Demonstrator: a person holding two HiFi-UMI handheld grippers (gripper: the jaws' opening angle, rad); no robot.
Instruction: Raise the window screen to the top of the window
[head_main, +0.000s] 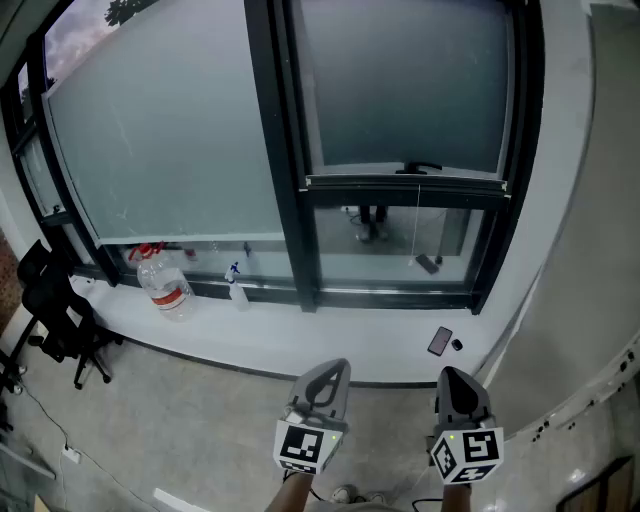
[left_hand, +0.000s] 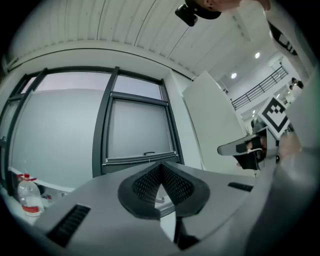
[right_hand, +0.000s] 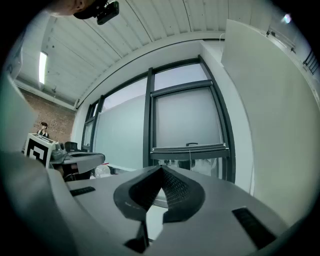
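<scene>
The left gripper (head_main: 330, 368) and right gripper (head_main: 455, 375) were both clenched on nothing, side by side, well apart from the window. The window screen (head_main: 405, 90) covered the right pane's upper part. Its bottom bar (head_main: 405, 183) hung above the window's lower edge.

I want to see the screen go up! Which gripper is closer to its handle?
Probably the right. The right gripper sits nearly below the handle on the bottom bar of the window screen; the left gripper is further over, below the middle frame post. Both jaws are shut and empty.
</scene>
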